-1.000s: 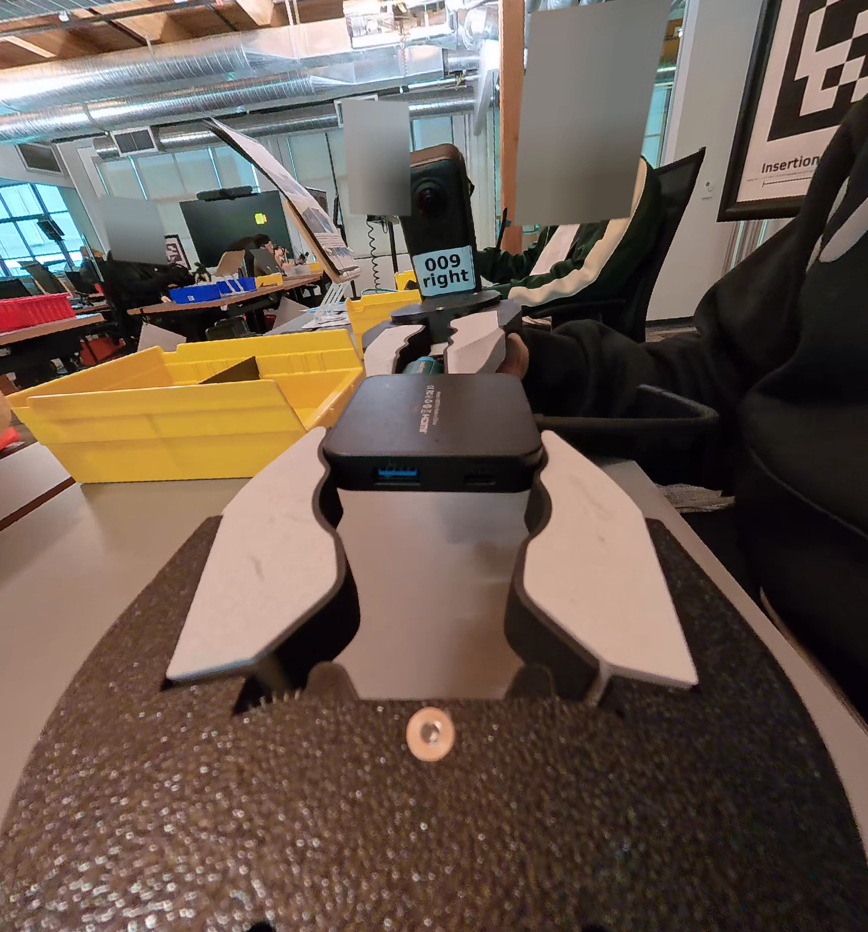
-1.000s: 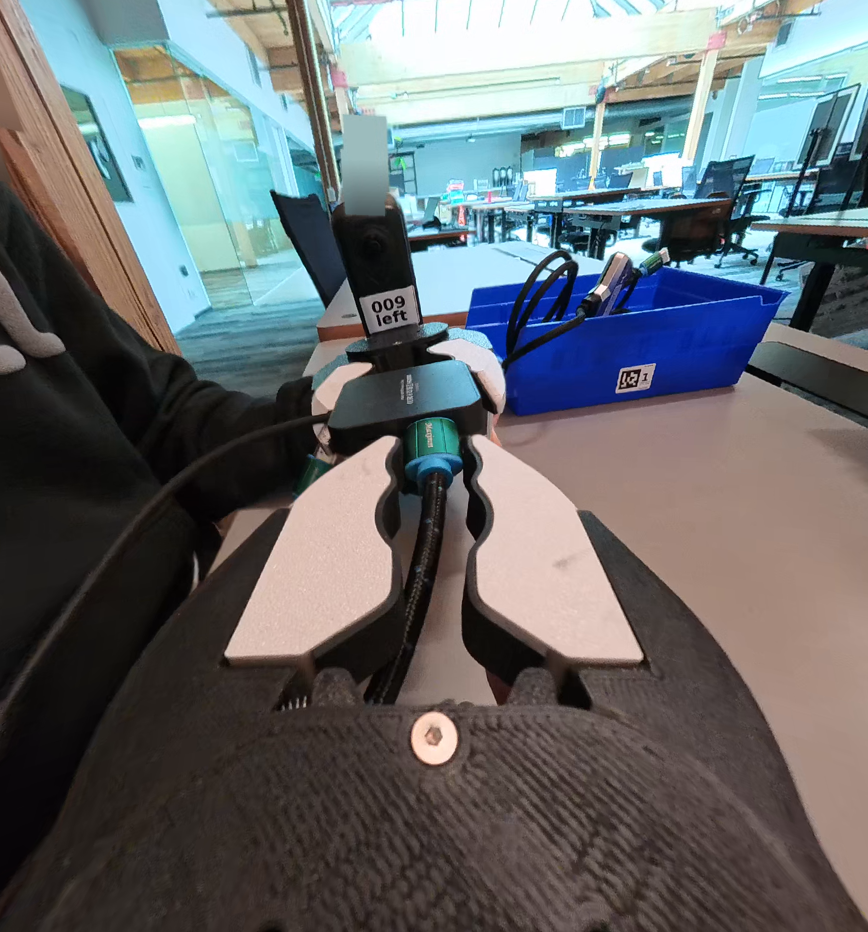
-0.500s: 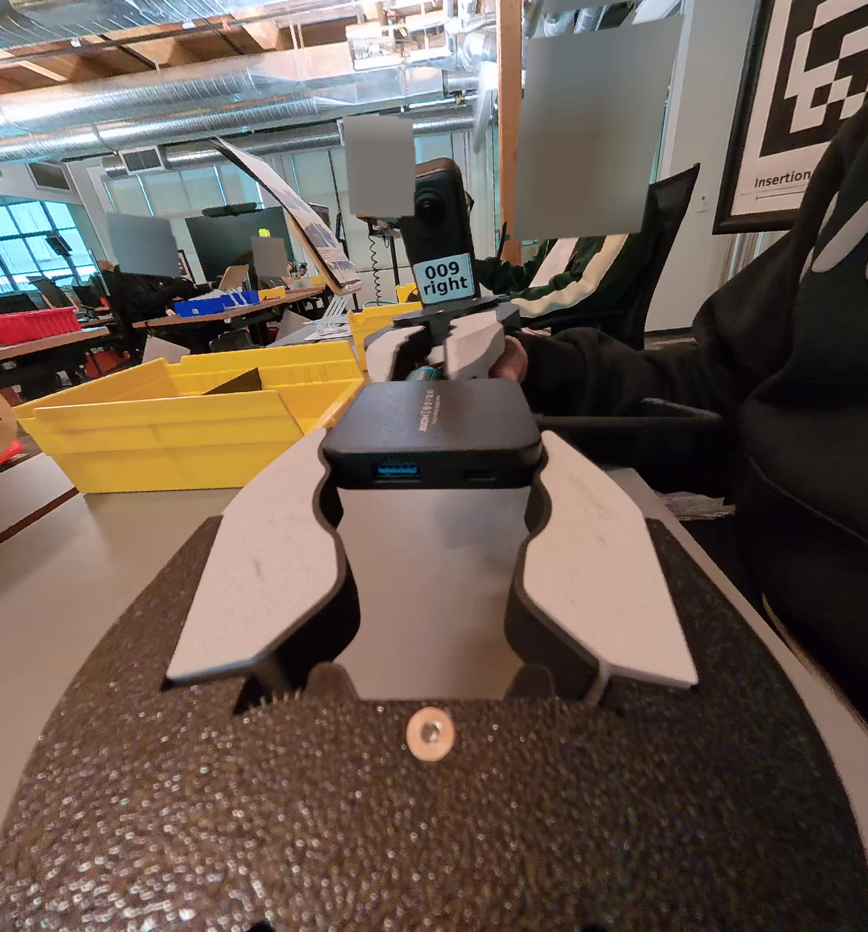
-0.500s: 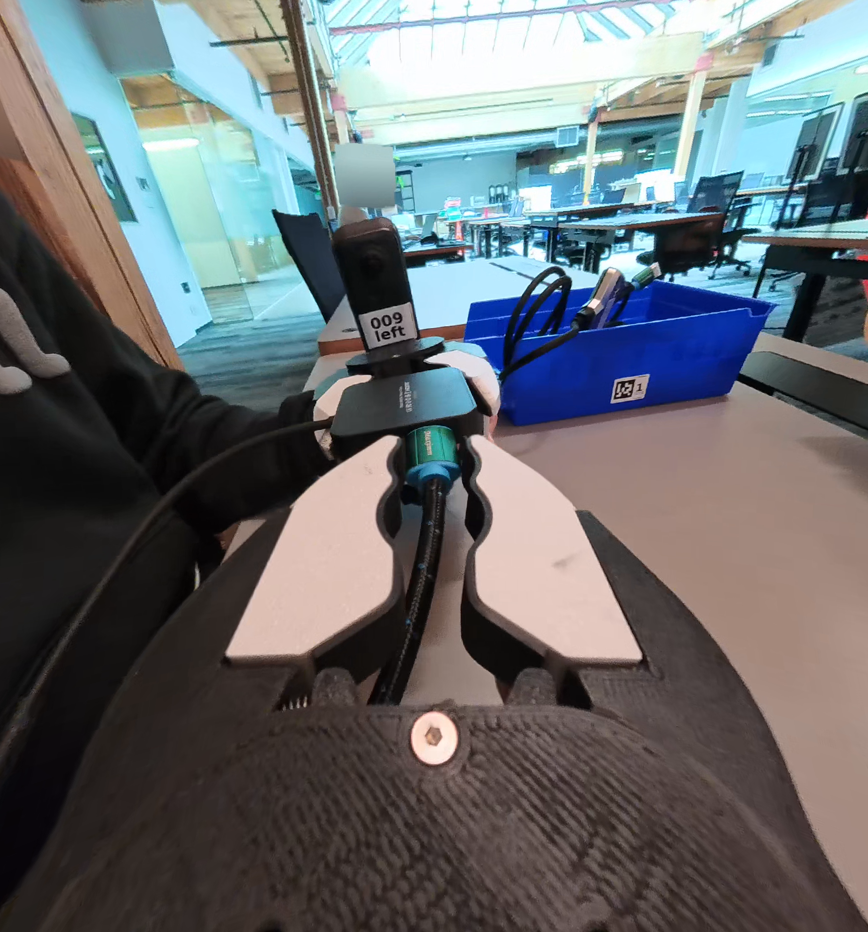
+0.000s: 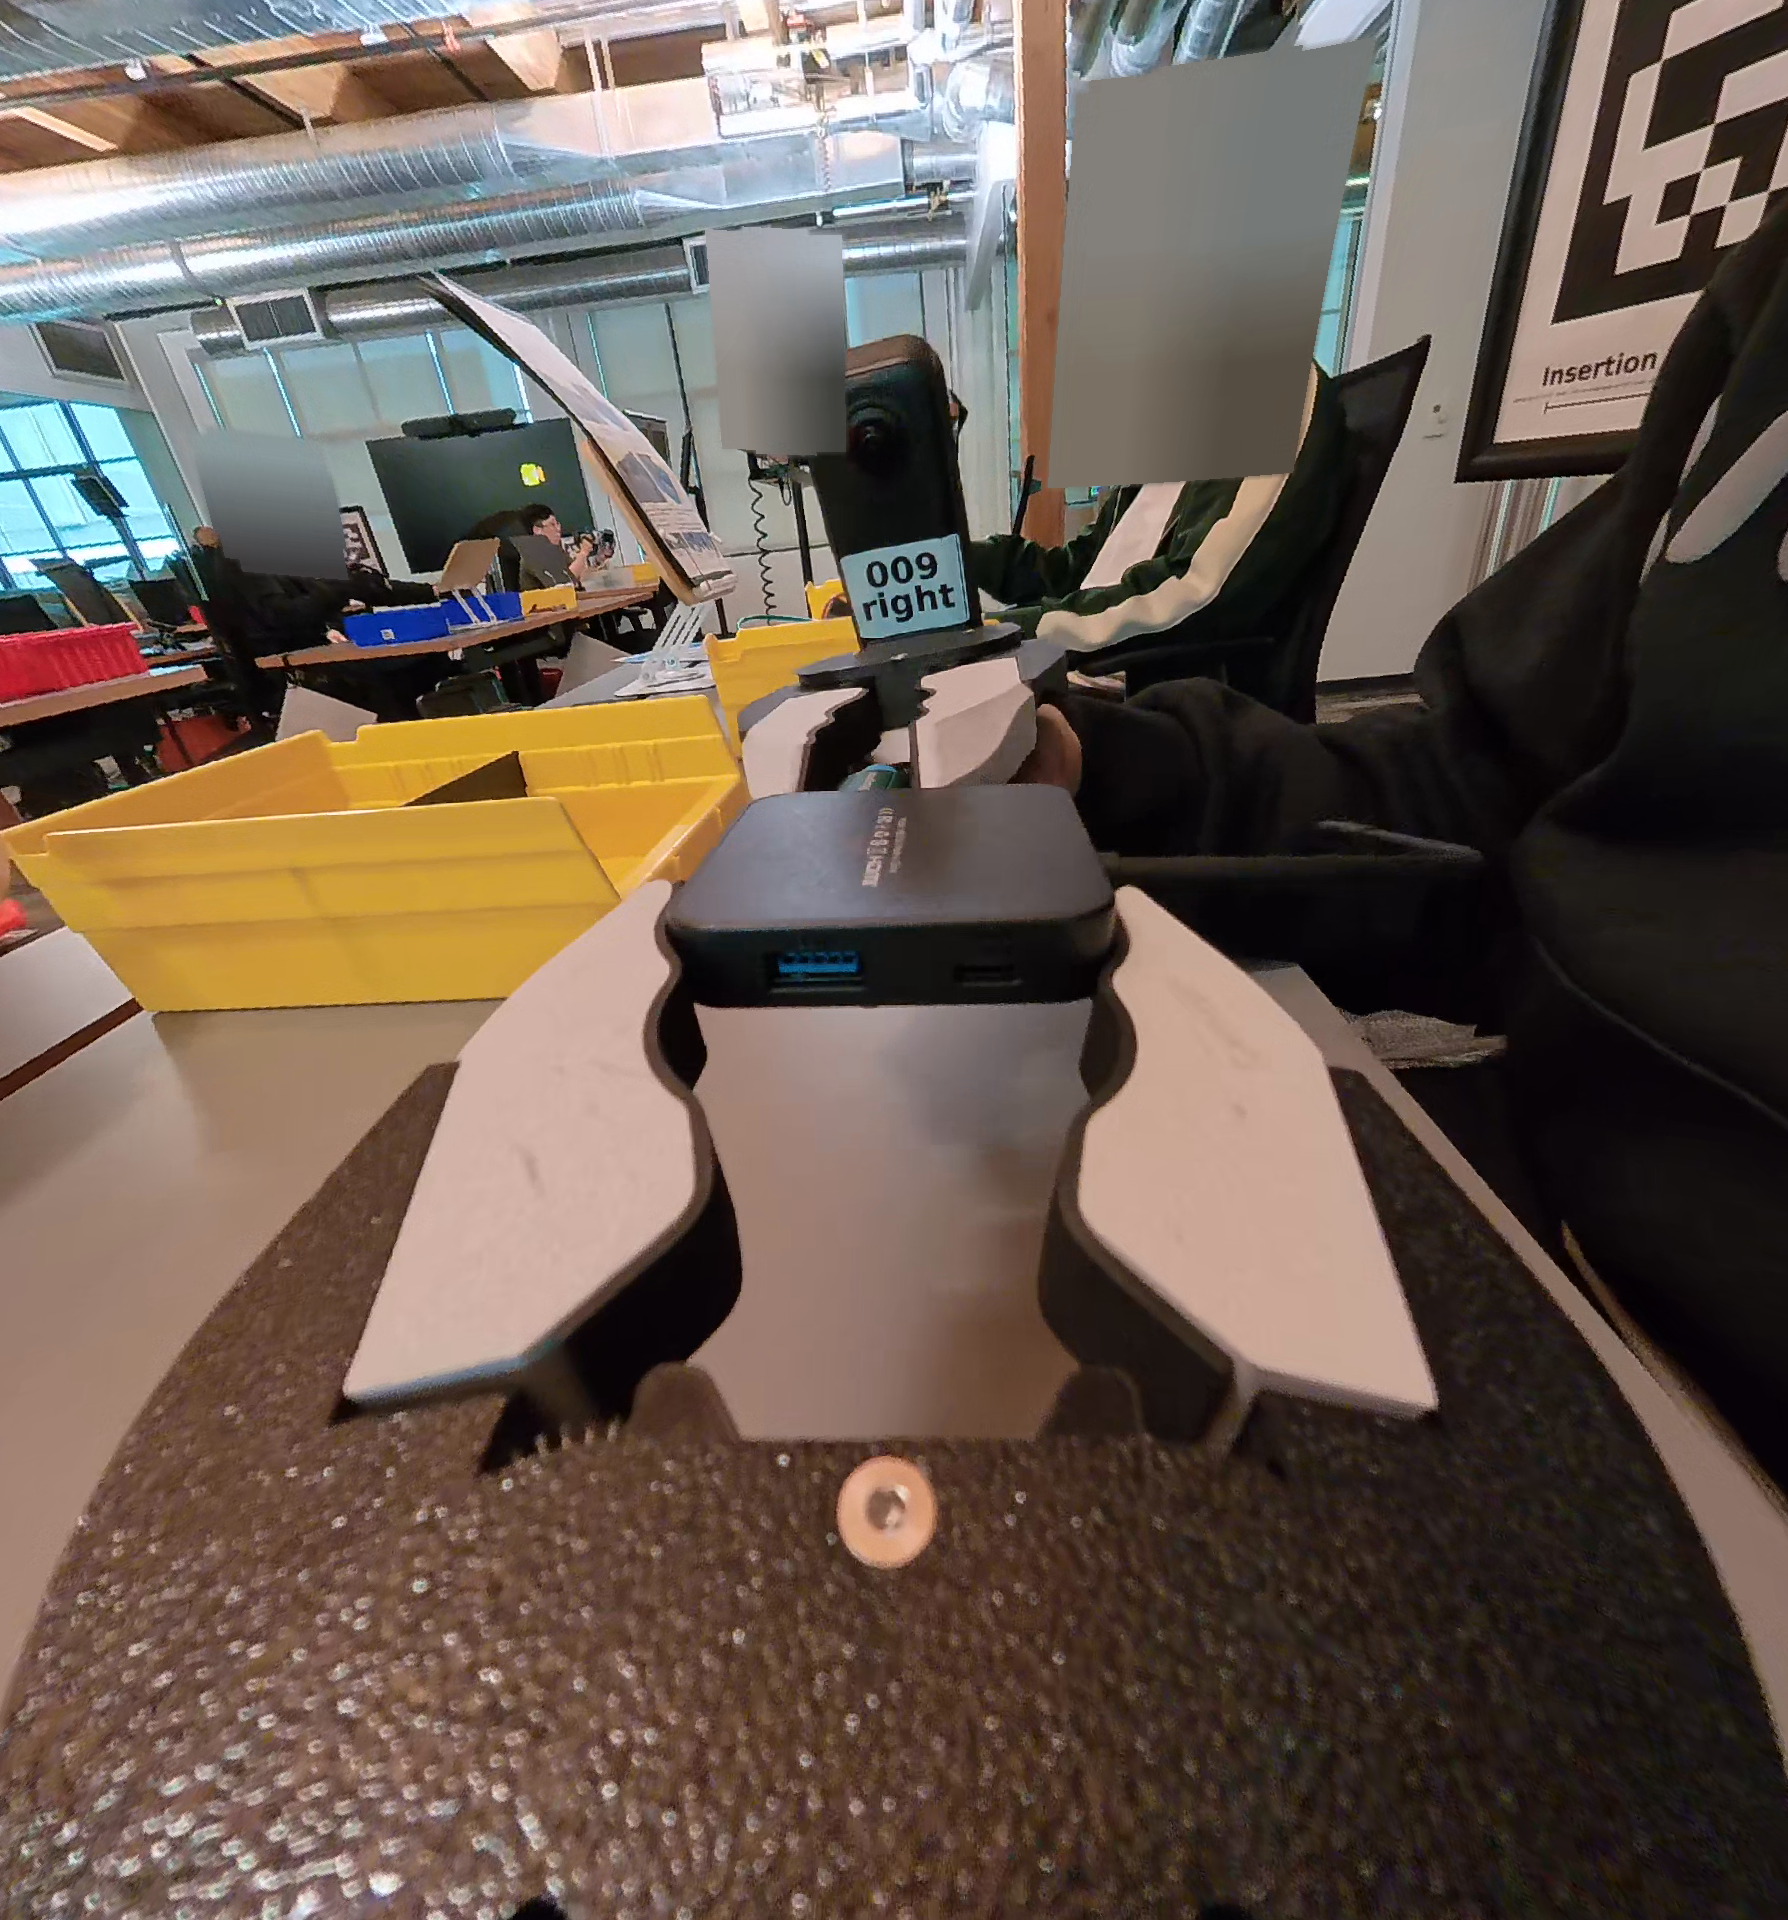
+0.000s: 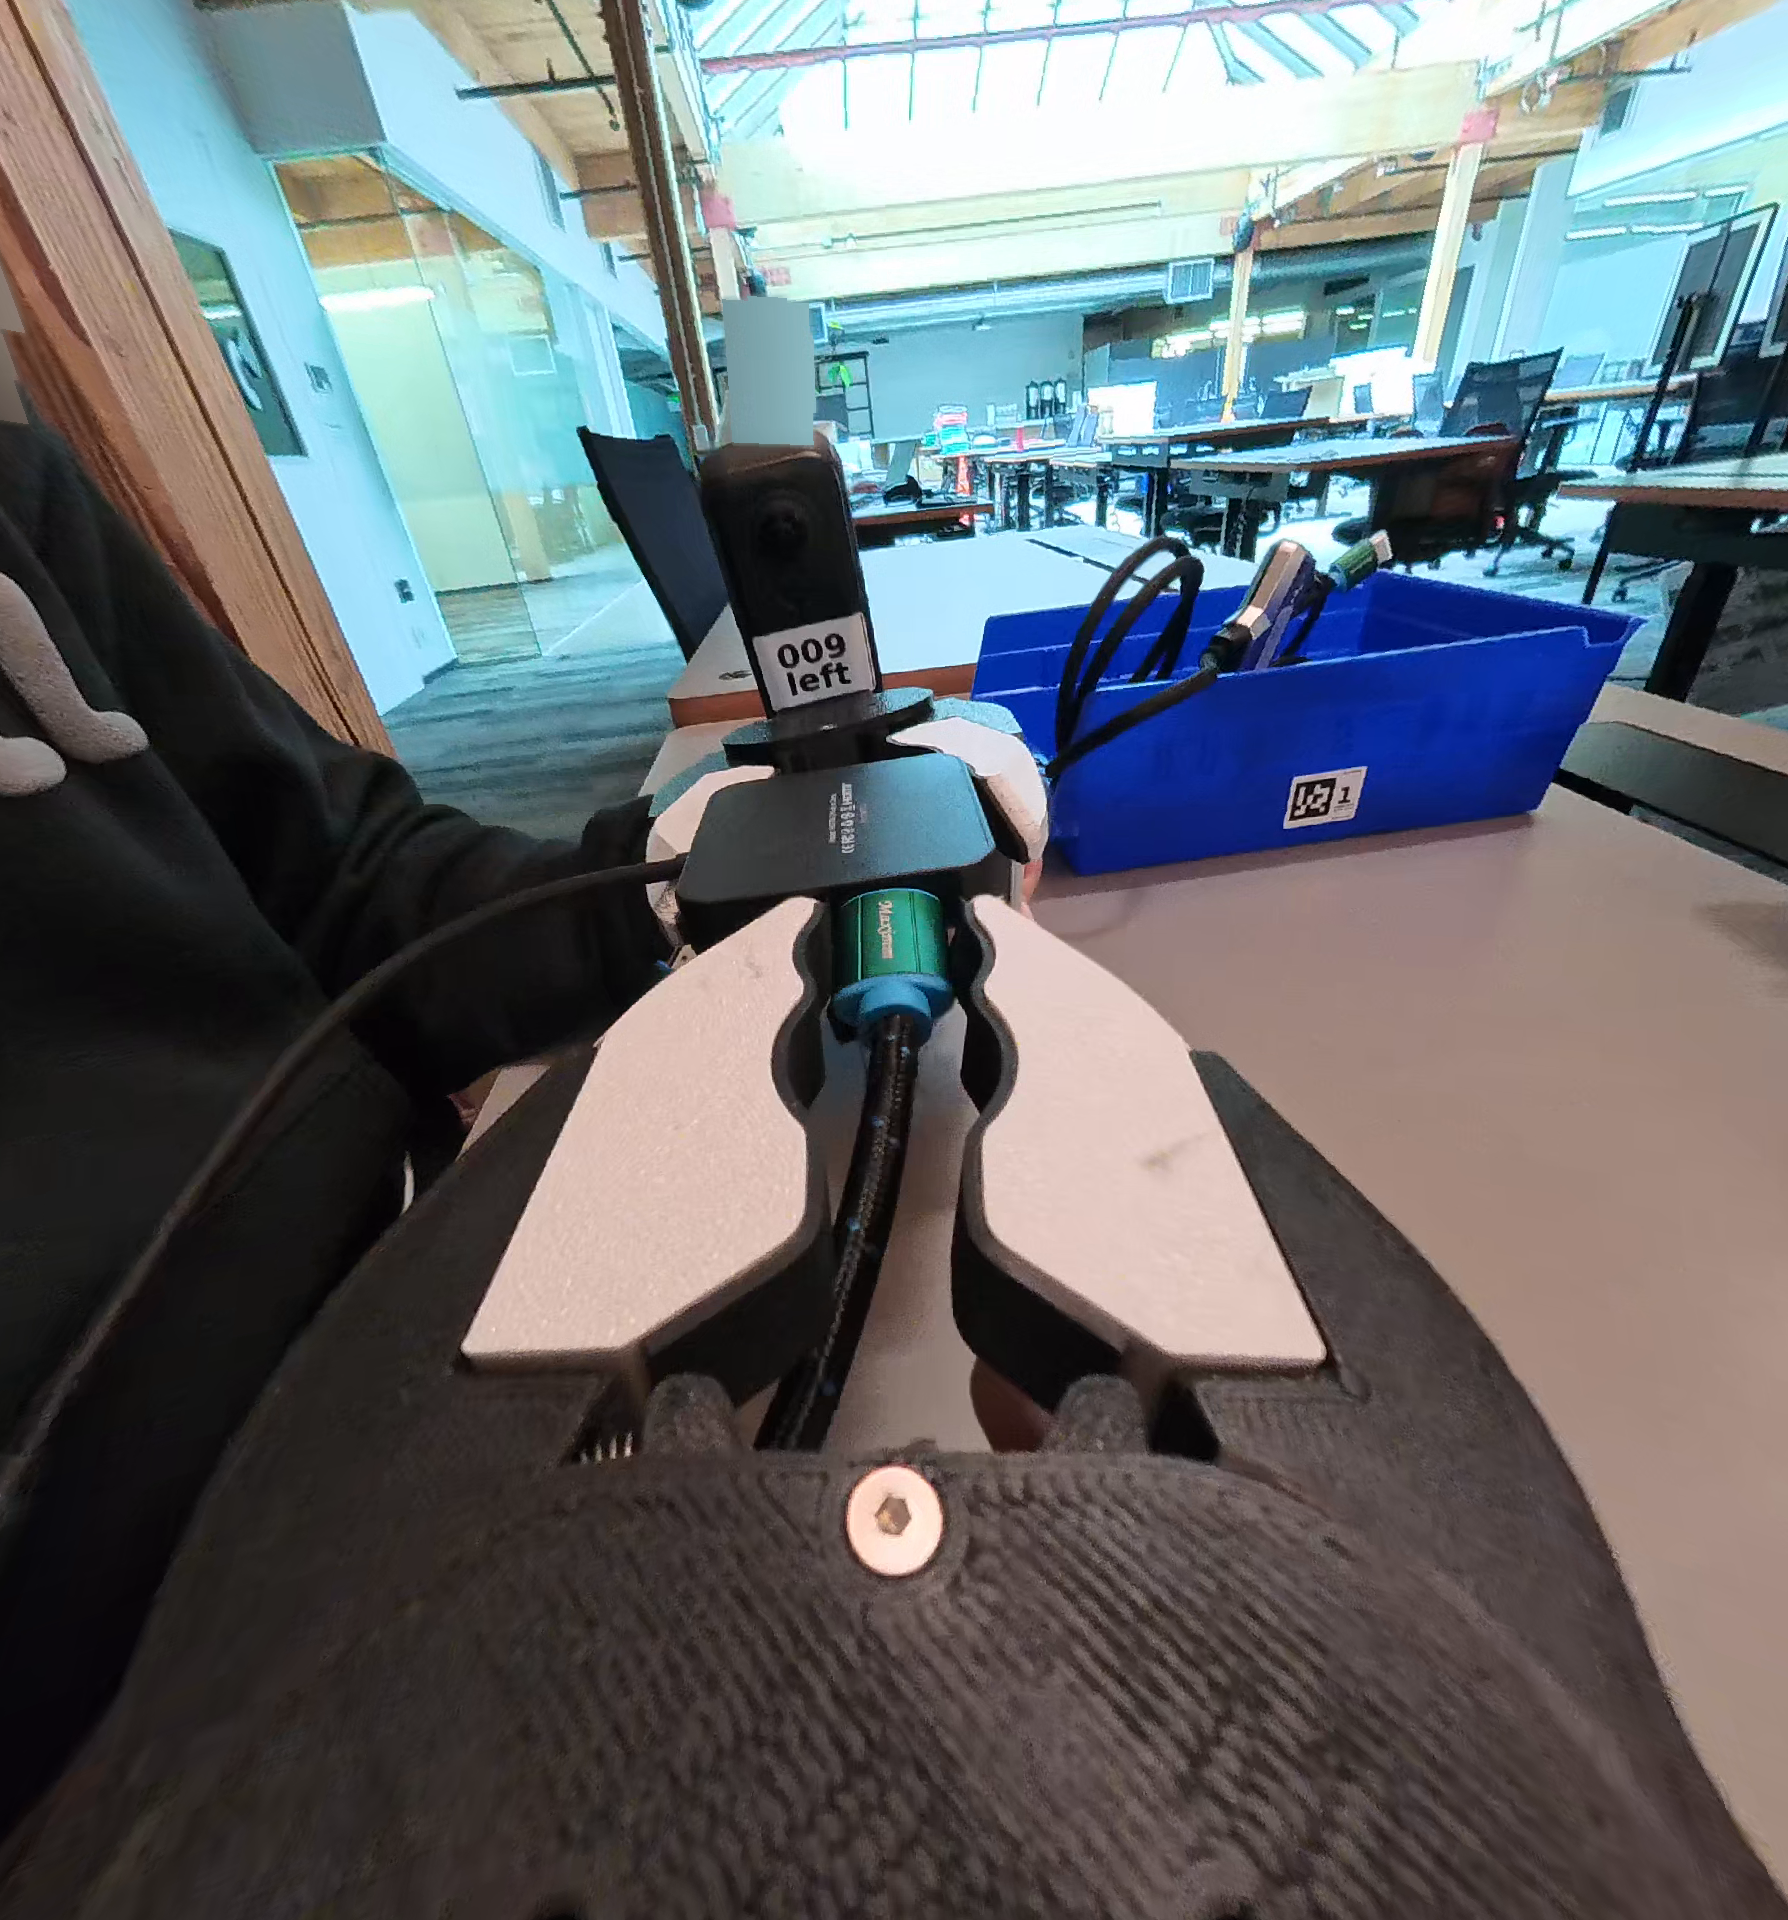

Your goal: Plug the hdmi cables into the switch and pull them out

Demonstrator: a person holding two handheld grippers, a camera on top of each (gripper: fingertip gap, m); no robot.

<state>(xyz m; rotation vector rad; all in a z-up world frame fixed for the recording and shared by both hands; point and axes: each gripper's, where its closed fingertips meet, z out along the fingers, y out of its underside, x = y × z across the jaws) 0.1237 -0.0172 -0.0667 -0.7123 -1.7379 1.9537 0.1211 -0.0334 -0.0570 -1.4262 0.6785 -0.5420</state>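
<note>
Black switch (image 5: 890, 883) is clamped between left gripper (image 5: 890, 966) fingertips, steadied; green HDMI plug (image 6: 888, 940), seemingly seated, is pinched by right gripper (image 6: 885, 935).

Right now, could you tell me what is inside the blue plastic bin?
The blue plastic bin holds looped black cables and connectors poking above its rim; its walls hide the bottom.

Blue bin (image 6: 1389, 748) ahead-right (tabletop (image 6: 1492, 1091) bare)
</note>
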